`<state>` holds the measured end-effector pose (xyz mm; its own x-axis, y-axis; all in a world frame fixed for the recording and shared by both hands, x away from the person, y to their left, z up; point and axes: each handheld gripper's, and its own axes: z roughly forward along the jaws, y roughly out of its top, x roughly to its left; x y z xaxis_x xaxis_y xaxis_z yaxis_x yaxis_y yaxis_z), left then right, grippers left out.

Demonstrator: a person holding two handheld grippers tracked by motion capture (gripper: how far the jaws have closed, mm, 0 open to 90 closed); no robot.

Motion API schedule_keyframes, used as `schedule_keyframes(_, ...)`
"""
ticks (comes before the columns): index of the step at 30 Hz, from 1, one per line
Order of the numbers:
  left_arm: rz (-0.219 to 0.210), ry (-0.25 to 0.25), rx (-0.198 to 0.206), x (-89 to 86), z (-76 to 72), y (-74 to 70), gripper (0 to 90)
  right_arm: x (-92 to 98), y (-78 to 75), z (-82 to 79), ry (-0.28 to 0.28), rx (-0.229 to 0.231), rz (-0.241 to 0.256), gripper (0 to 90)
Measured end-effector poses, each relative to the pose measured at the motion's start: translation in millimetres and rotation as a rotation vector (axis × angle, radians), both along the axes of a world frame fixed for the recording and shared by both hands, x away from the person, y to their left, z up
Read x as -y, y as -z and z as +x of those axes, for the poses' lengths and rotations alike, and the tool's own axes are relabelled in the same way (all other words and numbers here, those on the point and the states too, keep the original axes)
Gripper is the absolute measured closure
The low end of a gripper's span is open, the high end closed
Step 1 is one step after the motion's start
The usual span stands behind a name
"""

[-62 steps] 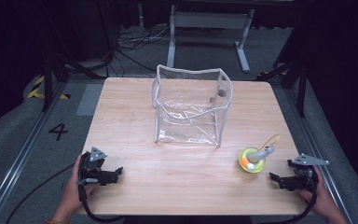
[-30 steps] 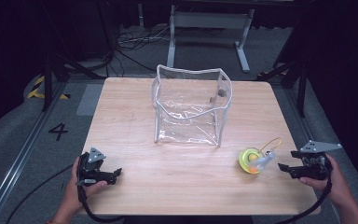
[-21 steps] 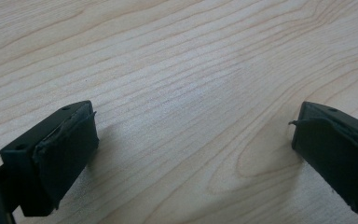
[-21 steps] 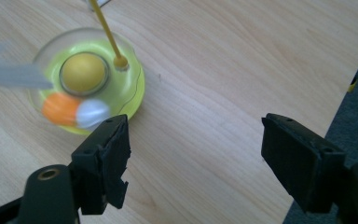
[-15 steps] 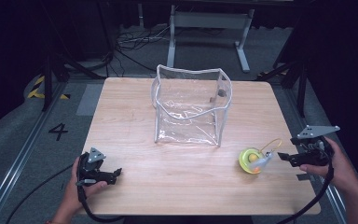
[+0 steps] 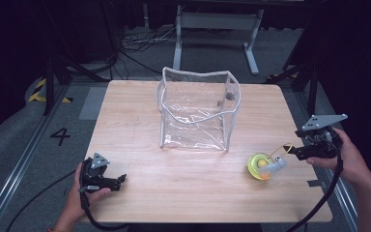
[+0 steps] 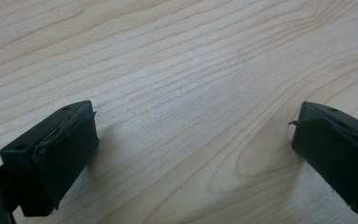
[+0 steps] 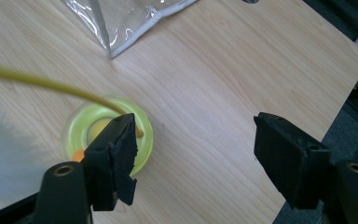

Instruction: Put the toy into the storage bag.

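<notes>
**Right gripper closing in on the yellow toy**

We judged the step to be the approach to the yellow-green toy point(image 6: 262, 167), which lay on the table point(image 6: 188, 188) near its right edge, well apart from the clear plastic bag point(image 6: 198, 108) standing upright at the middle. The right gripper point(image 6: 294, 152) hovered just beside the toy, jaws spread wide and holding nothing. In the right gripper view one jaw overlapped the toy's disc point(image 8: 103, 135), the other hung over bare wood. The next move, we reckoned, called for shifting leftward to straddle the toy before closing. The left gripper point(image 6: 121, 180) rested at the near left corner, jaws spread, empty.
</notes>
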<state>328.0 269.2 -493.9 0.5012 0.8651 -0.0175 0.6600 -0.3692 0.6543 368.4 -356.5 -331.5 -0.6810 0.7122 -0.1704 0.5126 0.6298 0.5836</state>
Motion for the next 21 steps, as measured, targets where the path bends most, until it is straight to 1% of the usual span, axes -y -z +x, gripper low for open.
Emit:
schedule_keyframes(2, -0.001, 0.0, 0.001, 0.0, 0.0, 0.1, 0.5, -4.7, -3.1, 1.4, -0.018, -0.006, -0.003, 31.9)
schedule_keyframes(3, -0.001, 0.0, 0.001, 0.0, 0.0, 0.1, 0.5, -4.7, -3.1, 1.4, -0.018, -0.006, -0.003, 31.9)
schedule_keyframes(4, -0.001, -0.001, 0.003, 0.1, 0.0, 0.3, 0.5, -7.7, -4.0, 2.5, -0.026, -0.012, -0.005, 33.3)
schedule_keyframes(5, -0.003, -0.001, 0.002, 0.2, -0.1, 0.3, 0.5, -11.7, -4.0, 4.7, -0.036, -0.021, -0.018, 35.0)
schedule_keyframes(7, 0.0, 0.0, 0.0, 0.0, 0.0, 0.0, 0.5, -15.2, -3.5, 7.0, -0.041, -0.032, -0.02, 35.9)
schedule_keyframes(8, 0.0, 0.001, 0.0, -0.1, -0.1, 0.0, 0.5, -16.9, -3.0, 7.3, -0.045, -0.05, -0.032, 35.9)
schedule_keyframes(10, -0.001, 0.0, -0.001, -0.1, -0.3, 0.0, 0.6, -19.7, -2.2, 6.8, -0.044, -0.062, -0.055, 36.7)
schedule_keyframes(11, -0.002, 0.0, -0.001, -0.1, -0.3, 0.0, 0.6, -20.4, -1.9, 6.2, -0.054, -0.074, -0.058, 37.3)
schedule_keyframes(14, -0.001, 0.0, -0.002, -0.1, -0.3, 0.0, 0.6, -22.2, -2.3, 4.3, -0.07, -0.084, -0.06, 38.1)
schedule_keyframes(16, -0.001, 0.0, -0.002, -0.1, -0.3, 0.0, 0.5, -23.8, -2.9, 3.7, -0.078, -0.091, -0.062, 42.3)
schedule_keyframes(18, -0.001, 0.0, -0.001, -0.1, -0.3, 0.0, 0.6, -25.6, -3.6, 4.7, -0.071, -0.101, -0.064, 51.0)
schedule_keyframes(19, -0.001, 0.0, -0.001, -0.1, -0.3, 0.0, 0.6, -26.3, -4.0, 5.5, -0.078, -0.104, -0.066, 53.8)
schedule_keyframes(21, -0.001, 0.0, -0.002, -0.1, -0.3, 0.0, 0.6, -27.0, -6.0, 6.2, -0.076, -0.119, -0.065, 63.3)
